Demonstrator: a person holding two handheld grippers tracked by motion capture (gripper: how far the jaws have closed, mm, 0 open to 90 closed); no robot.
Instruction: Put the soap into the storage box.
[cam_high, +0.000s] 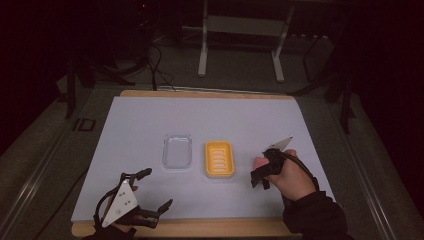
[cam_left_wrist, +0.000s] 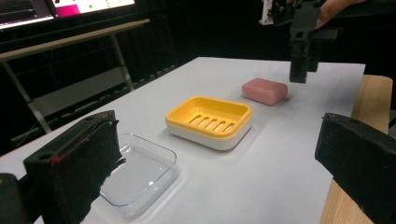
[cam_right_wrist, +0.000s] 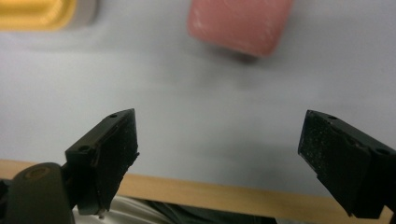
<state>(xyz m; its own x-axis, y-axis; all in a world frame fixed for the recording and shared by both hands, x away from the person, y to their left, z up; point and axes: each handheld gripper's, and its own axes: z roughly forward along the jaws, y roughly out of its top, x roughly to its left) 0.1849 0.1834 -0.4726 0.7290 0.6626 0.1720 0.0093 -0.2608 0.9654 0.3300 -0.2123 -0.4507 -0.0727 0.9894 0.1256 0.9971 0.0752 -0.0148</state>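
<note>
Black right gripper (cam_right_wrist: 219, 158) jaws gape wide, empty, over the pink soap (cam_right_wrist: 239, 24), likely firm, light, slick; pinch its long sides; left gripper (cam_high: 152, 190) also spread, empty

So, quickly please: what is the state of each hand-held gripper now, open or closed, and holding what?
Left hand-held gripper: open, holding nothing, near the clear tray.
Right hand-held gripper: open, holding nothing, above the pink soap.
</note>
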